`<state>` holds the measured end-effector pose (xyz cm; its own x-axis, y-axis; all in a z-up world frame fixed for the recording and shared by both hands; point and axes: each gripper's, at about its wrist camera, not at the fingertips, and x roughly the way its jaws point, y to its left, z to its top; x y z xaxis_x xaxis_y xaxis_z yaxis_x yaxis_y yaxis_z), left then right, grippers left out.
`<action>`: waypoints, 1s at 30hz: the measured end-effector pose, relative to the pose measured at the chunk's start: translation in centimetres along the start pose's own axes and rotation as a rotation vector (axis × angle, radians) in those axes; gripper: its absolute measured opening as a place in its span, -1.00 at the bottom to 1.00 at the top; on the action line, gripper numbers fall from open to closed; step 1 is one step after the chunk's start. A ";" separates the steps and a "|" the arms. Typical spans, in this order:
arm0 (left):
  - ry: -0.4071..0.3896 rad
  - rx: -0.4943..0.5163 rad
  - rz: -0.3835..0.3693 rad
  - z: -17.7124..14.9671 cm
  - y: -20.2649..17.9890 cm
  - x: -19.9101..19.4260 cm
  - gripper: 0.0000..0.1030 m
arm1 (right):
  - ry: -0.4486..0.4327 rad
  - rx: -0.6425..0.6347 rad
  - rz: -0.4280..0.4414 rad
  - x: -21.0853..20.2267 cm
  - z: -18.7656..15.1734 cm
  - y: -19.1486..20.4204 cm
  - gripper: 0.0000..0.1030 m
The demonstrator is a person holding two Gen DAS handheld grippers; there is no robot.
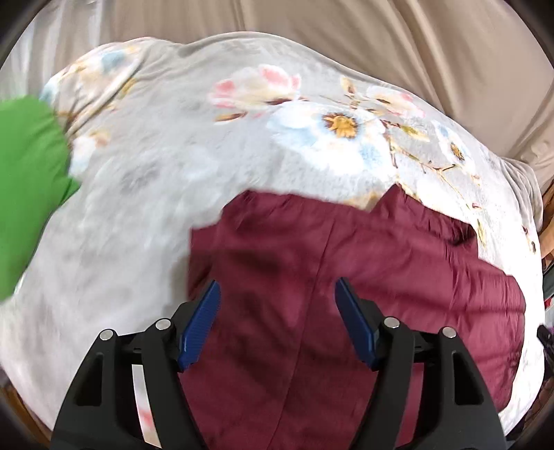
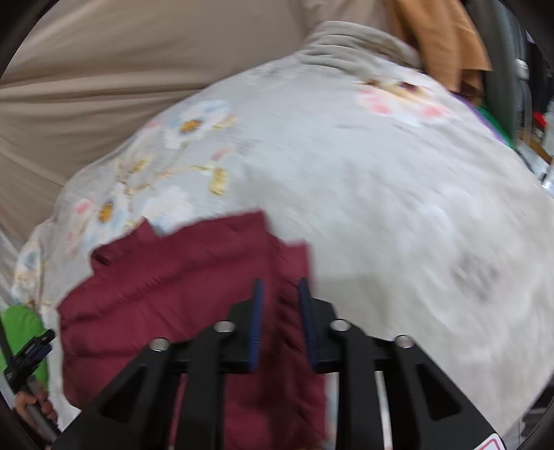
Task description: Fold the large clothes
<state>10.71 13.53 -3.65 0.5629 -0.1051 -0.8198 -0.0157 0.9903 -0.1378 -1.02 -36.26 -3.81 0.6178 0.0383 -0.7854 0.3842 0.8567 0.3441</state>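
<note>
You are looking at a bed wearing a grey floral blanket [image 1: 194,166], with beige fabric [image 1: 346,31] hanging behind and an orange cloth [image 2: 446,38] draping nearby.

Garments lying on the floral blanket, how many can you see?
2. A maroon fabric garment lies under both grippers; a bright green garment sits at the floral blanket's left edge. More may lie outside the views.
</note>
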 end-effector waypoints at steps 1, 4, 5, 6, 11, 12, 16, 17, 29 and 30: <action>0.018 0.005 0.011 0.7 -0.3 1.2 0.29 | 0.021 0.005 0.029 0.9 0.4 0.2 -0.49; 0.086 0.013 0.047 1.7 -1.0 4.5 0.28 | 0.097 0.000 0.080 3.5 1.0 2.8 -0.81; 0.091 0.018 0.056 1.7 -1.2 5.1 0.28 | 0.105 -0.024 0.079 4.0 0.9 3.3 -0.81; 0.092 0.027 0.070 1.8 -1.3 5.6 0.31 | 0.116 -0.061 0.070 4.8 1.0 3.8 -0.81; 0.098 0.046 0.129 1.8 -2.0 8.2 0.44 | 0.126 -0.060 -0.041 8.5 2.4 2.8 -0.96; 0.098 0.045 0.141 1.9 -2.1 8.6 0.49 | 0.125 -0.047 -0.055 9.0 2.7 2.3 -0.96; 0.090 0.050 0.169 1.9 -2.5 9.6 0.65 | 0.140 -0.007 -0.066 11.4 2.9 0.5 -1.00; 0.085 0.052 0.177 1.9 -2.5 9.8 0.68 | 0.128 -0.011 -0.062 11.6 2.7 0.3 -1.00; 0.042 0.085 0.219 1.5 -3.2 10.7 0.76 | 0.029 -0.071 -0.162 9.0 3.3 2.9 -0.87; 0.042 0.085 0.219 1.4 -3.2 10.7 0.76 | -0.012 -0.098 -0.143 7.2 3.1 4.1 -0.81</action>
<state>17.93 9.33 -11.15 0.5191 0.1112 -0.8474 -0.0628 0.9938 0.0920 7.16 -34.04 -6.42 0.5702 -0.0928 -0.8162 0.4001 0.8992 0.1773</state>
